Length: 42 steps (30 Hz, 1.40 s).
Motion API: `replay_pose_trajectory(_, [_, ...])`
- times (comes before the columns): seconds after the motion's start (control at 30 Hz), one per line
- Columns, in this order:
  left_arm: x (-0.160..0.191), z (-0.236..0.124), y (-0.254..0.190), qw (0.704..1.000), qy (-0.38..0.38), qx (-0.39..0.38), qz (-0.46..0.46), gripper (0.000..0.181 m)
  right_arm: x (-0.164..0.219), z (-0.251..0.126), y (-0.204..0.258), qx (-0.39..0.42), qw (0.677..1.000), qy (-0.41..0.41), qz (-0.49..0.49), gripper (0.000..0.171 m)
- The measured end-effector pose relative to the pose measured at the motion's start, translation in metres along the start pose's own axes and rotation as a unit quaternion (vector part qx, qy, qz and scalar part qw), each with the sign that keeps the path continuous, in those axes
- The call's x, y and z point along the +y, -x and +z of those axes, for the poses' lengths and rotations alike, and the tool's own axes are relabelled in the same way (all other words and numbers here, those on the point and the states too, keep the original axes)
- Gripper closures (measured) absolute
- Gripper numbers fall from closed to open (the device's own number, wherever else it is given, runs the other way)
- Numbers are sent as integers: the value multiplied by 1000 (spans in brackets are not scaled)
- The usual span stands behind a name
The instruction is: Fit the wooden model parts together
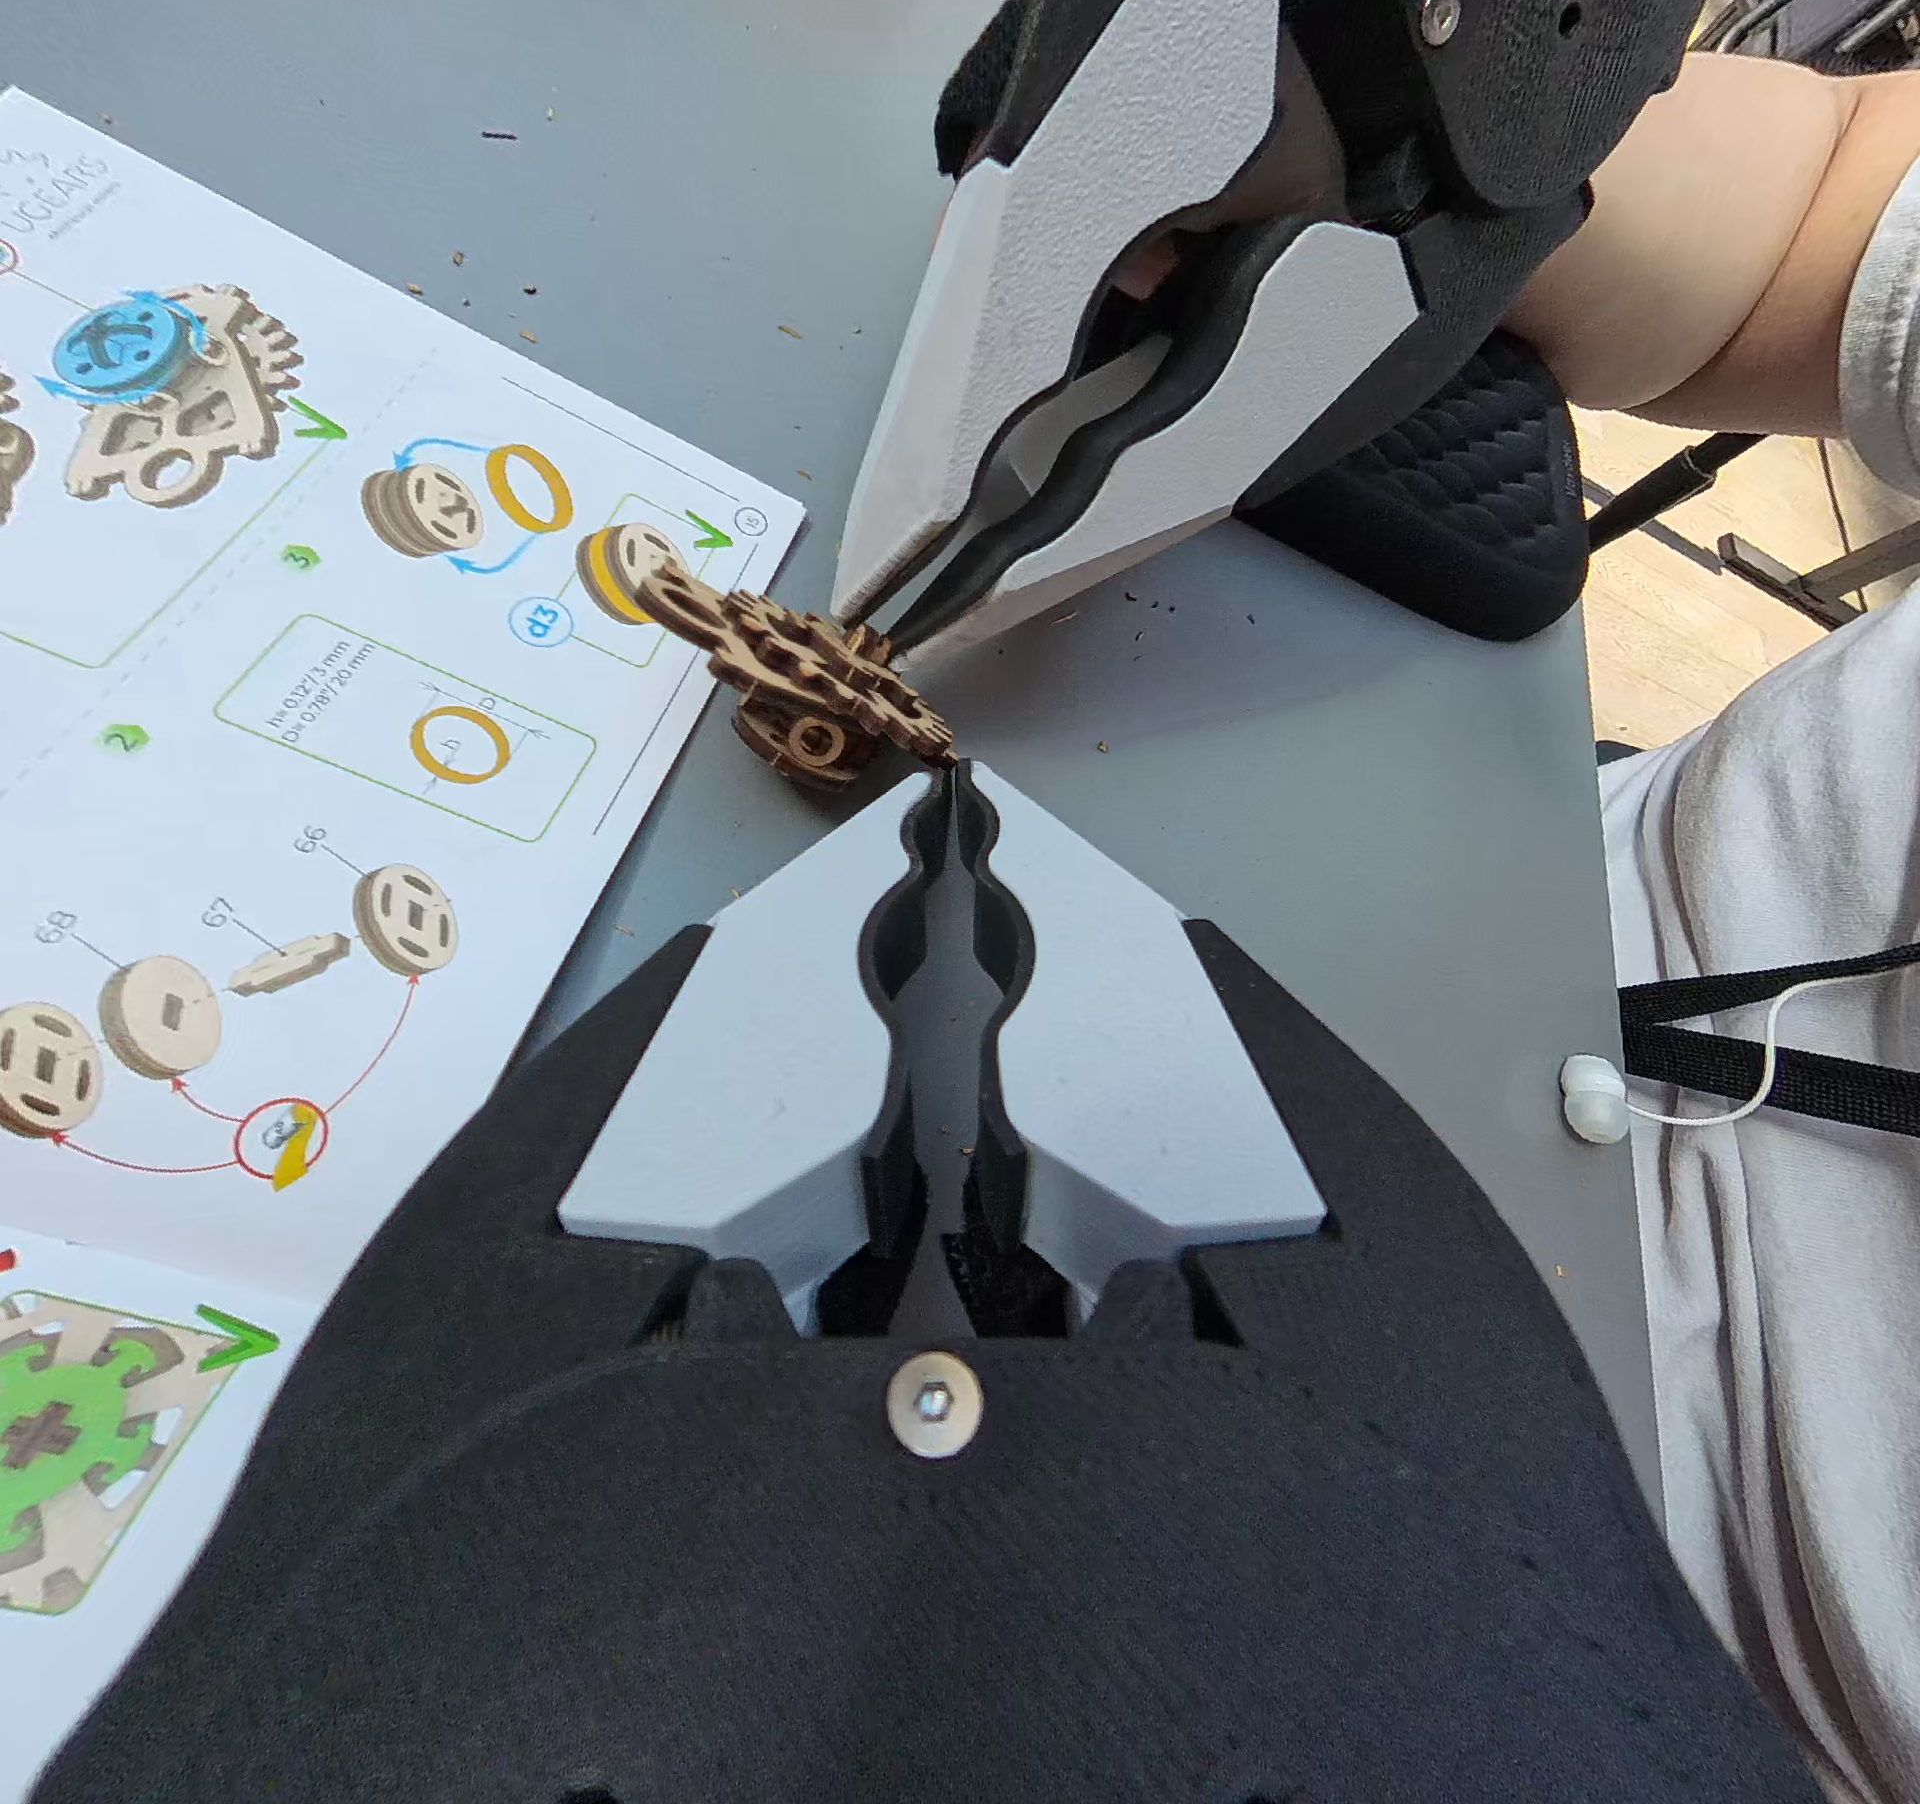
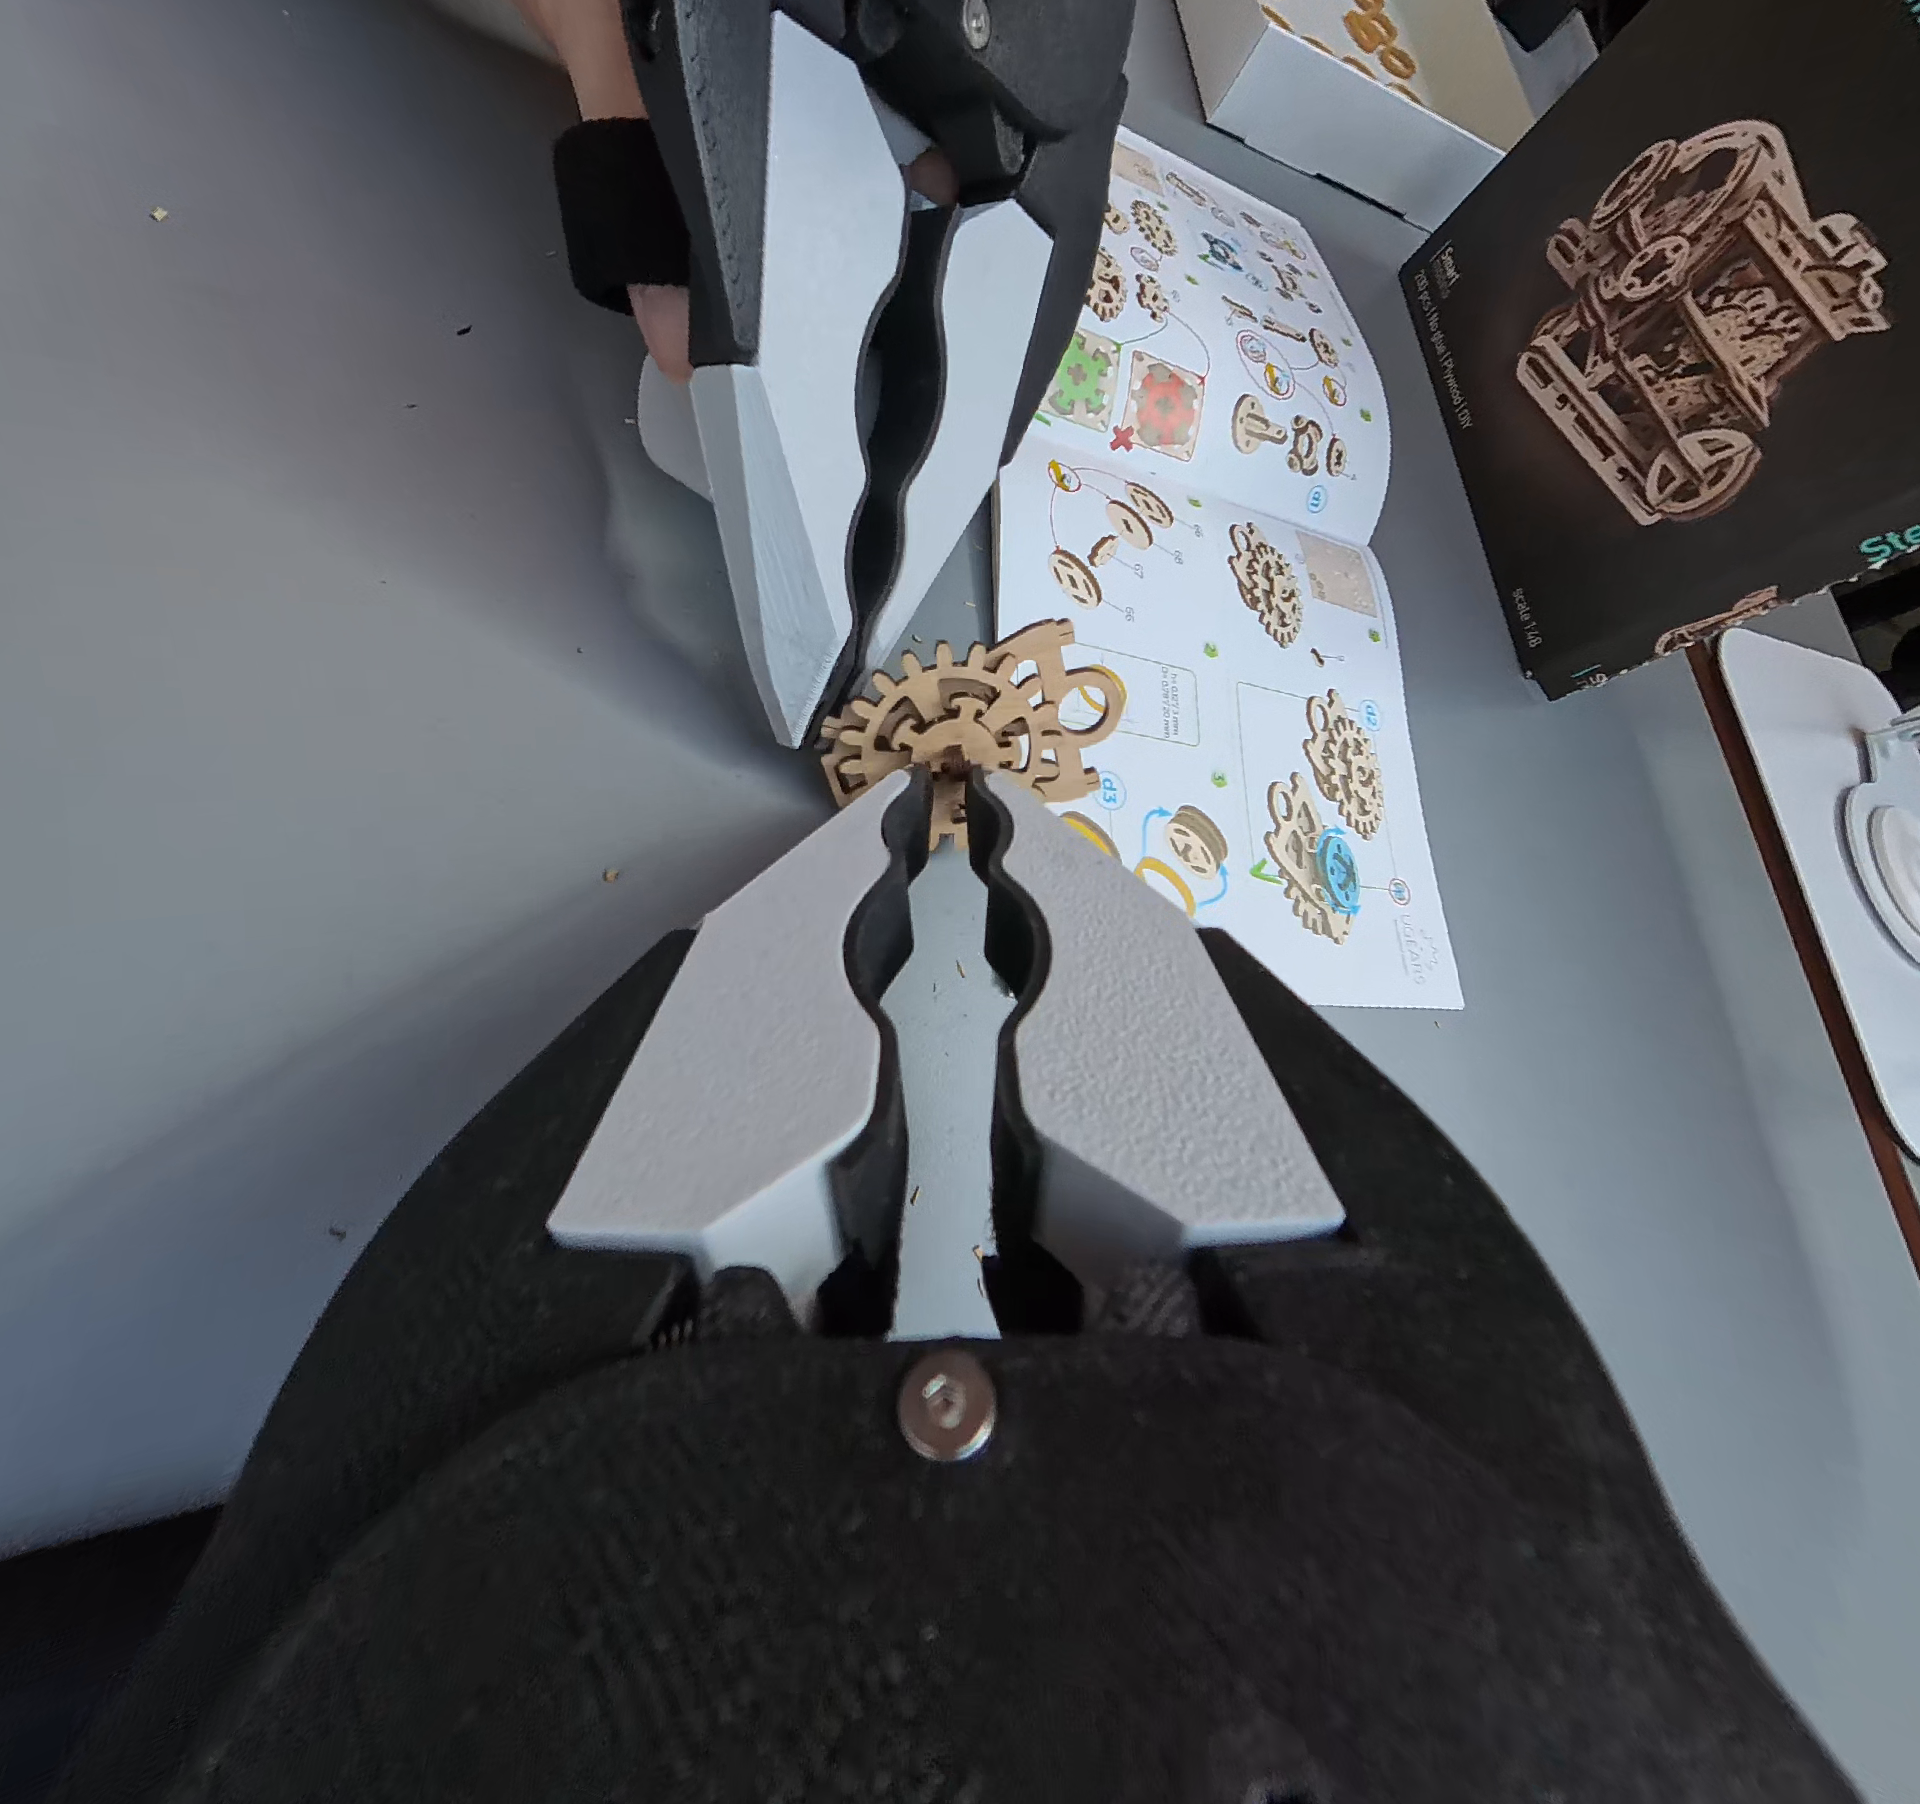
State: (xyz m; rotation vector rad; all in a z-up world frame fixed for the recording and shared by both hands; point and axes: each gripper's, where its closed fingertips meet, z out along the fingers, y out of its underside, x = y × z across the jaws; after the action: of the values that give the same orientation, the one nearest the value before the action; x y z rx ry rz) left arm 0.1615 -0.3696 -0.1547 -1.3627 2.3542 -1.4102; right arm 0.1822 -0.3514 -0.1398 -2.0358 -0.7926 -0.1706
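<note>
Your left gripper [image 1: 954, 765] pinches the near rim of the gear piece [image 1: 821, 679] just above the table [image 1: 1299, 767], while your right gripper [image 2: 948, 798], closed on its small peg [image 2: 948, 819], pushes in from the far side.

Grey table [image 1: 1299, 819], pale wooden floor [image 1: 1704, 632]

Print on instruction sheet [image 1: 312, 715], box [image 2: 1683, 320], perhaps legible.
</note>
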Motion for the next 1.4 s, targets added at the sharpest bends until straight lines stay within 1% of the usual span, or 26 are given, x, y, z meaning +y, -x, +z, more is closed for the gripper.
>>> replay_pose_trajectory(0.37, [1, 2, -4, 1000, 7, 5, 8, 181, 0, 1, 2, -13, 1000, 7, 13, 167])
replay_pose_trajectory(0.43, [1, 3, -3, 1000, 7, 4, 8, 181, 0, 1, 2, -13, 1000, 9, 11, 169])
replay_pose_trajectory(0.5, [1, 3, -3, 1000, 7, 3, 9, 181, -3, 2, 9, -34, 999, 1, 13, 171])
replay_pose_trajectory(0.6, [1, 2, -3, 1000, 6, 5, 6, 181, -6, 1, 4, -12, 1000, -1, -10, 171])
replay_pose_trajectory(0.67, [2, 2, -5, 1000, 7, 10, 6, 181, -1, 1, 3, -16, 1000, 6, 14, 171])
replay_pose_trajectory(0.73, [4, 0, -8, 1000, 12, 18, 10, 181, 0, -2, -4, 1, 1000, -8, 26, 171])
replay_pose_trajectory(0.83, [3, -14, -10, 999, 15, 18, 32, 181, 5, -4, -12, 12, 999, -11, 50, 170])
replay_pose_trajectory(0.93, [-11, -40, 3, 999, -13, -11, 47, 181, 8, -1, -12, 6, 998, -4, 69, 159])
replay_pose_trajectory(1.0, [-16, -57, 21, 997, -26, -47, 48, 181, 8, 0, -12, 9, 998, -1, 62, 156])
replay_pose_trajectory(1.1, [-16, -71, 44, 995, -38, -79, 36, 170, 6, 1, -10, 12, 999, -2, 51, 154])
replay_pose_trajectory(1.17, [-12, -71, 52, 996, -35, -77, 21, 164, 2, 1, -9, 12, 999, -9, 51, 151])
replay_pose_trajectory(1.23, [-4, -66, 55, 997, -14, -72, 17, 161, -8, 0, -7, 6, 998, -29, 51, 148])
replay_pose_trajectory(1.3, [2, -59, 59, 996, 4, -83, 30, 159, -22, 0, -5, -7, 997, -47, 67, 151])
replay_pose_trajectory(1.4, [8, -48, 54, 995, 26, -78, 49, 159, -31, 6, -12, -13, 993, -38, 110, 157])
